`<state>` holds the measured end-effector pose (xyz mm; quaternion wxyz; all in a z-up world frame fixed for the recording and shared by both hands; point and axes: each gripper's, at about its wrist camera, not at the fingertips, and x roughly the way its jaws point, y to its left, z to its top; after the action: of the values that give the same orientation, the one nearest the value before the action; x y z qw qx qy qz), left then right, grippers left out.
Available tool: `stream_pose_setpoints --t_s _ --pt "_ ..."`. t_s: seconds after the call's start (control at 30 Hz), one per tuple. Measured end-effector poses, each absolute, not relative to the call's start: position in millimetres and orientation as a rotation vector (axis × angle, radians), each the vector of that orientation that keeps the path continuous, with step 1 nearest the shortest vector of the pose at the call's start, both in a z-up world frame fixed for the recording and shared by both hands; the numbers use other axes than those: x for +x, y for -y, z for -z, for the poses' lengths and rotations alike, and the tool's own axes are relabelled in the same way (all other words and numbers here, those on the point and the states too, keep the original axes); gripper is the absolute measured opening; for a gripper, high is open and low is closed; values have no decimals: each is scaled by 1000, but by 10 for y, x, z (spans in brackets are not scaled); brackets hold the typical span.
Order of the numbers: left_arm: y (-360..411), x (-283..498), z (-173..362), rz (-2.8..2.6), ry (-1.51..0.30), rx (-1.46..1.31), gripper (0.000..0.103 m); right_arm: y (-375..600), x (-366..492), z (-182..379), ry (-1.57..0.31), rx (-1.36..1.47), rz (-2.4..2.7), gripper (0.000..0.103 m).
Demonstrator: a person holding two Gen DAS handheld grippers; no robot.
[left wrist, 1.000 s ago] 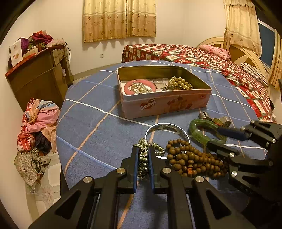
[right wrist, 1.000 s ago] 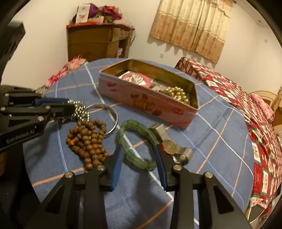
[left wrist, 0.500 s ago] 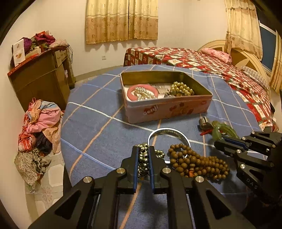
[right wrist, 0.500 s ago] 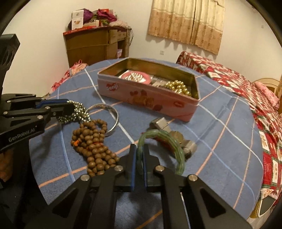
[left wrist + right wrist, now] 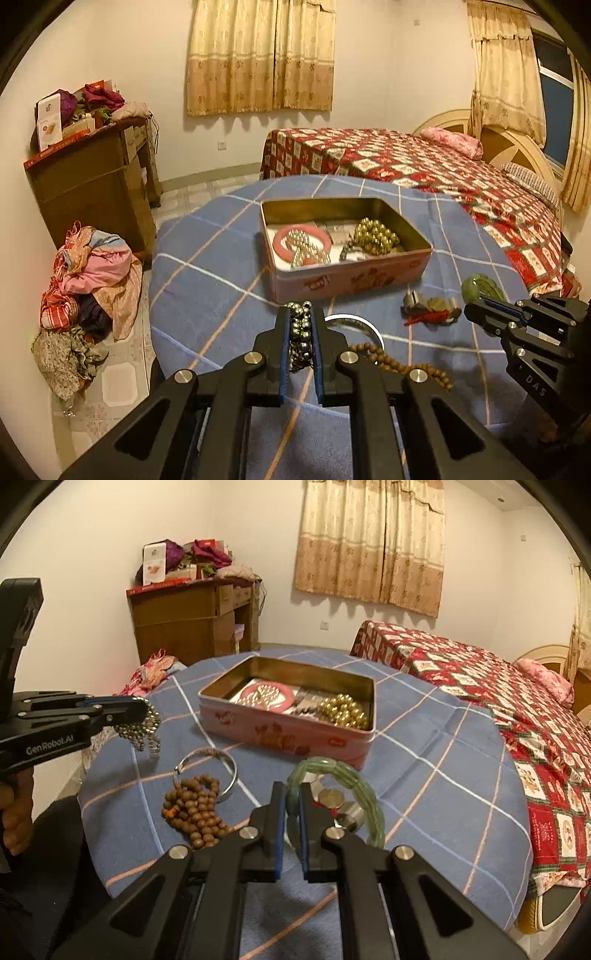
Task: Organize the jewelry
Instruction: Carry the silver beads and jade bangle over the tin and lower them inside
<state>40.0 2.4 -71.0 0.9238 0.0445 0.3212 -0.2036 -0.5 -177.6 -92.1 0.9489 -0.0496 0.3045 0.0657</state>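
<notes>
A pink tin box [image 5: 351,280] [image 5: 288,734] stands open on the round table, holding a pink bangle [image 5: 299,242], pearl strands and gold beads [image 5: 375,234]. My left gripper [image 5: 300,332] is shut on a dark metallic bead bracelet [image 5: 301,328] [image 5: 142,723], lifted above the table. My right gripper [image 5: 291,805] is shut on a green jade bracelet [image 5: 340,779] [image 5: 480,286], also lifted. A silver bangle [image 5: 207,771], brown wooden beads [image 5: 192,808] and a small charm with red cord [image 5: 428,308] lie on the cloth.
The table wears a blue plaid cloth [image 5: 207,266]. A bed with a red patterned cover [image 5: 443,173] stands behind it. A wooden cabinet [image 5: 92,184] and a pile of clothes [image 5: 85,280] are on the left floor.
Both grippers rose from the table with their bracelets. The right gripper closed on the green bracelet a second ago and lifted it.
</notes>
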Motion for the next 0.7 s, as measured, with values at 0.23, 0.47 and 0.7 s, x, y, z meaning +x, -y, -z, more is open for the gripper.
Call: stream_pose_setpoints --t_s 0.23,0.47,0.7 --pt "64 483 499 425 -610 113 10 1856 145 810 -593 -97 -106 9" --pt "221 616 425 422 -594 136 10 1943 288 703 -572 -104 -84 9" --pt "361 793 369 405 -578 169 10 1977 485 618 -556 -111 -64 9"
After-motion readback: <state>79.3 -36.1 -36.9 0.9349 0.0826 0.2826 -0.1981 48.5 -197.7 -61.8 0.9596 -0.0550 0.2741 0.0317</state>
